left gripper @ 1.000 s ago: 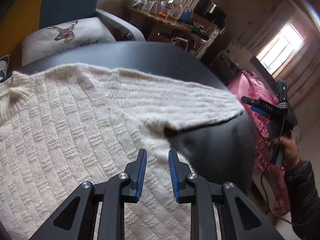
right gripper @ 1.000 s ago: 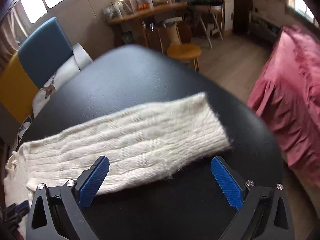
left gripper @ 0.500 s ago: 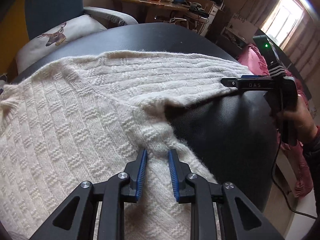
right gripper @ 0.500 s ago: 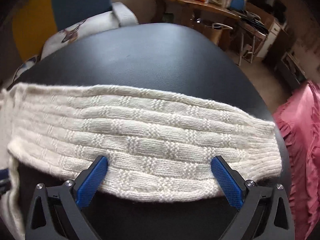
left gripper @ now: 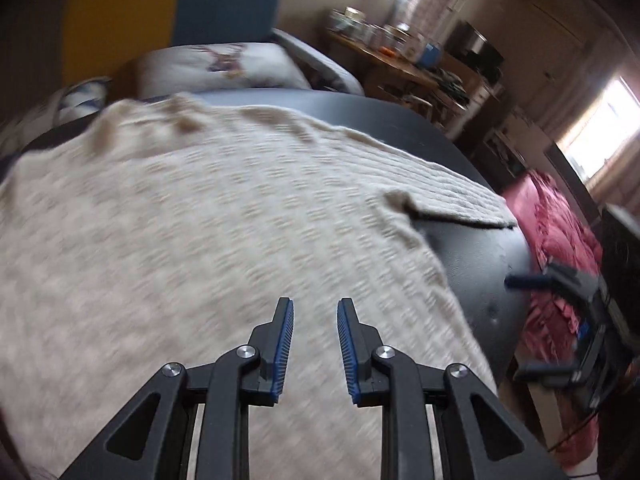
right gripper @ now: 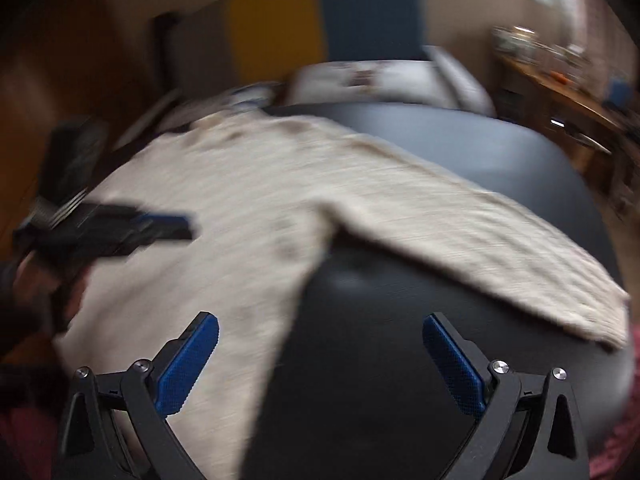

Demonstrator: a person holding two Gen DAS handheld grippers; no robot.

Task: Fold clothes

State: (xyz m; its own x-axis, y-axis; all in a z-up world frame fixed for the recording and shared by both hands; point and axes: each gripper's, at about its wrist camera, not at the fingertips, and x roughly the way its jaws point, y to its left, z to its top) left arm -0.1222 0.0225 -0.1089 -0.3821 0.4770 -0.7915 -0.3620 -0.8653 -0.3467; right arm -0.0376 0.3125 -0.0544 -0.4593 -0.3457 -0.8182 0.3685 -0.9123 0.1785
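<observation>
A cream knitted sweater [left gripper: 220, 220] lies spread flat on a round black table [left gripper: 480, 260], one sleeve [left gripper: 440, 188] stretched out to the right. My left gripper [left gripper: 314, 306] hovers over the sweater's body, its blue pads a narrow gap apart with nothing between them. In the right wrist view the sweater [right gripper: 248, 200] and sleeve [right gripper: 480, 240] form a V over the bare table [right gripper: 400, 360]. My right gripper [right gripper: 320, 320] stands wide open and empty above that bare patch, by the sweater's side edge. Each gripper shows in the other view: left [right gripper: 184, 227], right [left gripper: 516, 326]. Both views are motion-blurred.
Behind the table is a seat with a blue and yellow back and a deer-print cushion [left gripper: 224, 64]. Pink ruffled cloth [left gripper: 560, 232] hangs off to the right of the table. A cluttered wooden table [left gripper: 392, 52] stands at the back.
My left gripper has drawn back from the armpit over the body. My right gripper has swung from the sleeve's end to the bare table under the armpit. Neither changed its opening.
</observation>
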